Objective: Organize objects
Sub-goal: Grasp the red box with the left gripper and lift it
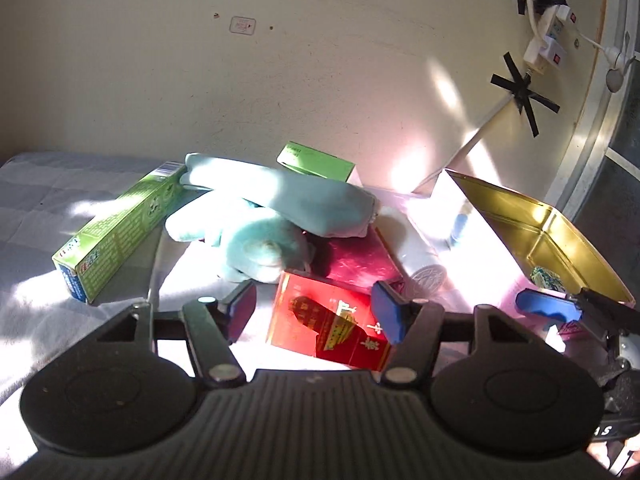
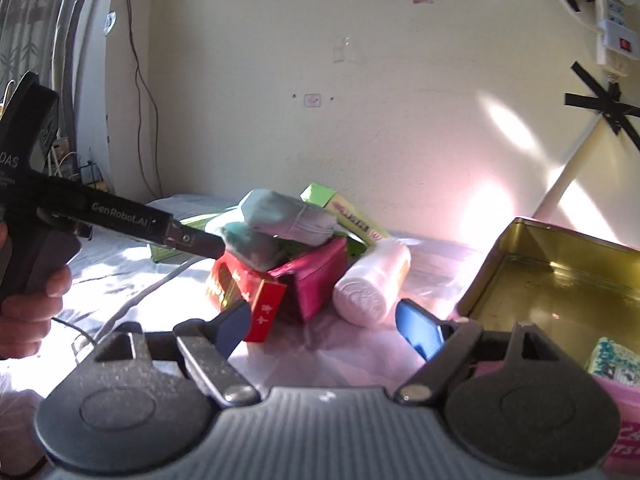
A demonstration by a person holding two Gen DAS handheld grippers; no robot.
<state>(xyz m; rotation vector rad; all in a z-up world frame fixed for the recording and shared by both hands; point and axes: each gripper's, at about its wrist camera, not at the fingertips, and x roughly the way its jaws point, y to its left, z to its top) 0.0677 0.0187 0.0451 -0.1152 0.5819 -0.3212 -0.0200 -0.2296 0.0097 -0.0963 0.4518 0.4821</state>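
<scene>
**Mia:** What is on the bed?

**Ben:** A little heap of things on a pale sheet point(image 1: 36, 208). There is a long green box point(image 1: 120, 228) lying on its side at the left. Next to it are soft blue-green cloth rolls point(image 1: 280, 200), one on top of the other.

**Mia:** What is under the cloth?

**Ben:** A dark pink box point(image 1: 360, 260). The top roll rests on it. In front of that sits a red box point(image 1: 320, 320) with gold pictures. A small green box point(image 1: 316, 160) peeks out behind the heap, close to the wall point(image 1: 200, 60).

**Mia:** And the white thing?

**Ben:** That is a white bottle point(image 2: 372, 280) lying on its side. It is just right of the pink box. Further right is an open gold tin point(image 2: 560, 280). A small patterned packet point(image 2: 612, 364) lies in its near corner.

**Mia:** What is the left gripper point(image 1: 316, 312) doing?

**Ben:** Its two blue fingers are spread apart. The red box is right in front, between them, but the pads do not press on it. It holds nothing.

**Mia:** And the right gripper point(image 2: 332, 328)?

**Ben:** Its fingers are spread wide too. They are empty. They point at the gap between the red box and the white bottle, near both.

**Mia:** Can you see a person?

**Ben:** Yes, a hand point(image 2: 28, 308) at the left edge of the right camera's view. It holds the black handle of the left gripper, which reaches in toward the cloth rolls.

**Mia:** Anything on the wall?

**Ben:** White power strips point(image 1: 548, 40) with black tape crosses point(image 1: 524, 96).
</scene>
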